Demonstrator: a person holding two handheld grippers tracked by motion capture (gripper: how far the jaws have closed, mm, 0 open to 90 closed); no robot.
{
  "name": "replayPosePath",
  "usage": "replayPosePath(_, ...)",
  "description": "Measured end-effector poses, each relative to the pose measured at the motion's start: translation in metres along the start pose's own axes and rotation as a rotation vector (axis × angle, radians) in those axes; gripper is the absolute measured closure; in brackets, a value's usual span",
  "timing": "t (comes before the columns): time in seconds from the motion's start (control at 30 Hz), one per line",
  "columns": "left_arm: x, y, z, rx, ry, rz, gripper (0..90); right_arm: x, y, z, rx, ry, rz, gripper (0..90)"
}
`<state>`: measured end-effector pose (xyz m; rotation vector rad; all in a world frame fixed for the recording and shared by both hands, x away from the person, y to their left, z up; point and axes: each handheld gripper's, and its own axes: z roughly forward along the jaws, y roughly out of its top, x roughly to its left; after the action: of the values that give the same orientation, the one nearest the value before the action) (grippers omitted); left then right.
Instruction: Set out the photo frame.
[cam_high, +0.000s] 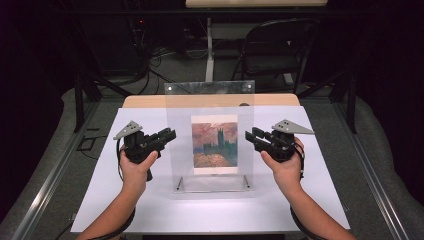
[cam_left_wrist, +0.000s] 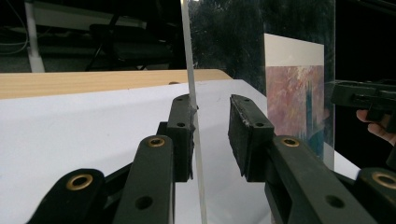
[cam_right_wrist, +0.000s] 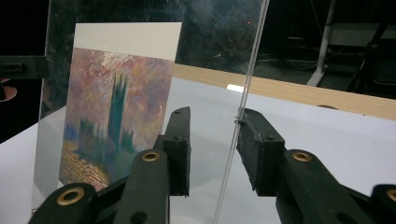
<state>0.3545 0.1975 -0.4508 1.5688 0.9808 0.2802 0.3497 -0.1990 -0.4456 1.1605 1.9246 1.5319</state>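
A clear acrylic picture stand (cam_high: 210, 95) stands upright on the white sheet, with a painting print (cam_high: 215, 145) of towers under a pink sky inside it. My left gripper (cam_high: 171, 135) is at its left edge and my right gripper (cam_high: 250, 135) at its right edge, each held in a hand. In the left gripper view the panel's edge (cam_left_wrist: 189, 70) runs between the jaws of my left gripper (cam_left_wrist: 212, 112), against the left pad, with a gap to the right pad. In the right gripper view the edge (cam_right_wrist: 252, 60) lies between the jaws of my right gripper (cam_right_wrist: 212, 123), touching the right pad only.
The white sheet (cam_high: 150, 200) covers a wooden table (cam_high: 150, 101). A folding chair (cam_high: 280, 45) and cables lie on the dark floor behind. Metal rails (cam_high: 60, 170) flank the table.
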Motion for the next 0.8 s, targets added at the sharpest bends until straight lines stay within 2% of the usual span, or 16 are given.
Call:
replayPosePath(0.33, -0.008, -0.006, -0.013, -0.013, -0.029, 0.013, 71.9, 0.008, -0.006, -0.015, -0.029, 0.019, 0.0, 67.9)
replayPosePath(0.57, -0.015, -0.01, -0.021, -0.011, -0.043, 0.034, 71.8, 0.015, -0.01, -0.025, -0.036, 0.023, -0.022, 68.6)
replayPosePath(0.8, -0.021, -0.015, -0.029, -0.007, -0.064, 0.032, 71.9, 0.02, -0.017, -0.035, -0.048, 0.038, -0.018, 69.0)
